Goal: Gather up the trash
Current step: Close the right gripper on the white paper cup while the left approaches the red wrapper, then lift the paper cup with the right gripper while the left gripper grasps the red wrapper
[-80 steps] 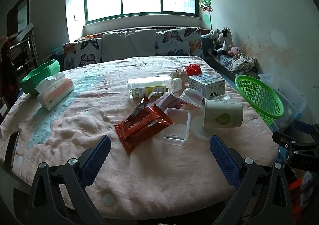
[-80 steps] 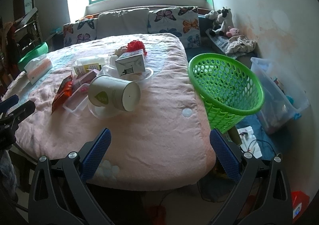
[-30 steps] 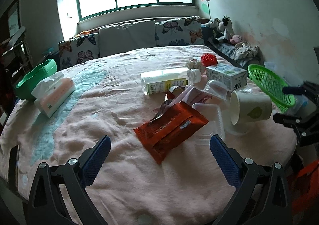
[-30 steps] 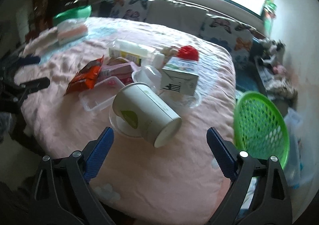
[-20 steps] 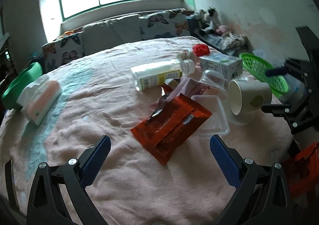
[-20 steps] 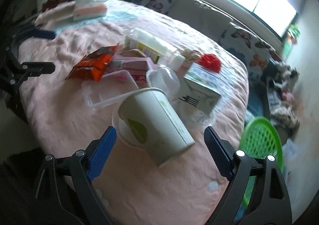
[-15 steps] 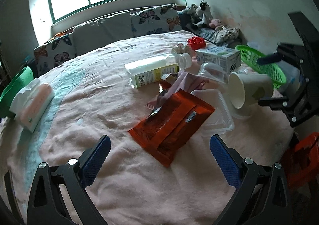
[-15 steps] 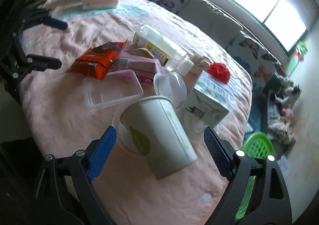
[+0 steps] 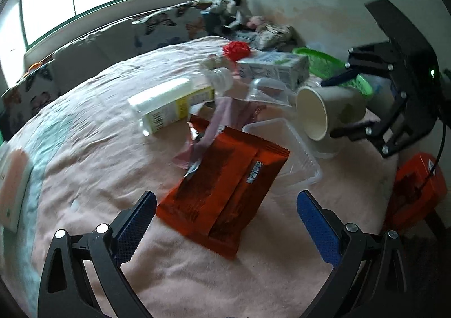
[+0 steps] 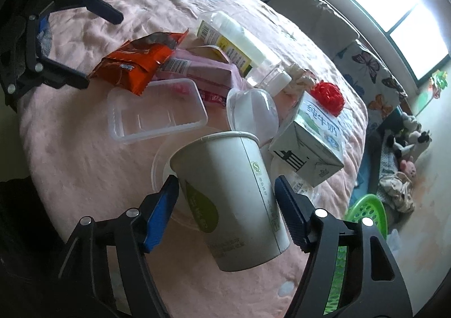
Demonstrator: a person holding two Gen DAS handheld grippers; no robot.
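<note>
Straddling paper cup, jaws closing

Black-framed right tool, blue ribbed pads, silver screws

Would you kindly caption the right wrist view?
Right gripper closing around a tipped paper cup among table trash.

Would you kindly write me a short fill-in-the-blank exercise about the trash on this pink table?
1. The paper cup lying on its side sits between the closing right tongs, which have ___ pads.
2. The open left tongs straddle the ___ snack wrapper.
3. Beside the wrapper lies a clear, empty plastic ___.
4. The basket off the table's edge is ___.

Missing words: blue; orange; tray; green
</note>
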